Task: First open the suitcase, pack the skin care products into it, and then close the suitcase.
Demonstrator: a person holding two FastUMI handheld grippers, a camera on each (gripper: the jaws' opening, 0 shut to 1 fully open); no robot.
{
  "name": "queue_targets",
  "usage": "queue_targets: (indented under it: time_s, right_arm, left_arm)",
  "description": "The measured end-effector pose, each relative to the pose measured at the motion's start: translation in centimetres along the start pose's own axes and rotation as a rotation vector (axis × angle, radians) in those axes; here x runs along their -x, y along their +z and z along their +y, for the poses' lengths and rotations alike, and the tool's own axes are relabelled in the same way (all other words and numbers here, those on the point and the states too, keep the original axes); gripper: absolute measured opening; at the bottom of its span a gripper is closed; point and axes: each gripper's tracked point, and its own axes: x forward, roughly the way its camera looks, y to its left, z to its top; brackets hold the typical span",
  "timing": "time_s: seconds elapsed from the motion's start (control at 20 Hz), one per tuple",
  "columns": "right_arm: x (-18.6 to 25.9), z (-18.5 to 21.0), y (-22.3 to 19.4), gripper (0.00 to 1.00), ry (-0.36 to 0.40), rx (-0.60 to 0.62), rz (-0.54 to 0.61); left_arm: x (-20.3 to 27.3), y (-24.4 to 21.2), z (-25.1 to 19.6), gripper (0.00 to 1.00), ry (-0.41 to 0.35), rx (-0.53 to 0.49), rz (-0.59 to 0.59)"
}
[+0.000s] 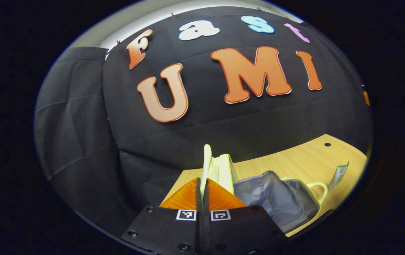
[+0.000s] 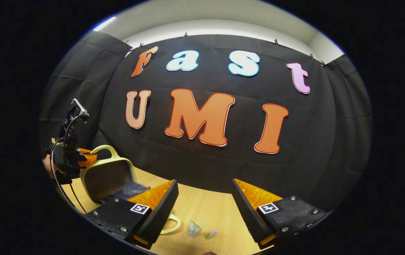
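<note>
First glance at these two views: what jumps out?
The pale yellow suitcase standing open at the table's left end, its lid pinched upright by the left tongs, with grey lining showing. In the right gripper view the right tongs hang wide open and empty above the wooden table. Two small skin care sachets lie on the table just below them, not yet packed.

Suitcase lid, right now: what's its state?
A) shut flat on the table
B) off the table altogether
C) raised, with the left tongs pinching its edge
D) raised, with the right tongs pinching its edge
C: the left gripper view shows the left tongs closed on the edge of the upright lid, and the right gripper view shows the suitcase standing open while the right tongs hang open and empty above the table.
</note>
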Motion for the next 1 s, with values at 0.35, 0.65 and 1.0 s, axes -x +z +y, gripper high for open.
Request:
queue_targets:
  time_s: [0.35,0.65,1.0]
  right_arm:
    - [-0.4,4.6,0.4,0.95,-0.048,-0.04,0.032]
    - [-0.4,5.7,-1.3,0.95,-0.103,-0.024,0.077]
    - [-0.6,3.7,-2.9,0.95,-0.159,0.013,0.113]
  left_arm:
    - [1.2,-3.0,1.2,0.0,0.053,0.069,0.14]
    - [3.8,-5.6,1.8,0.02,0.154,0.13,0.342]
    - [4.5,-0.2,-0.4,0.3,0.255,0.115,0.283]
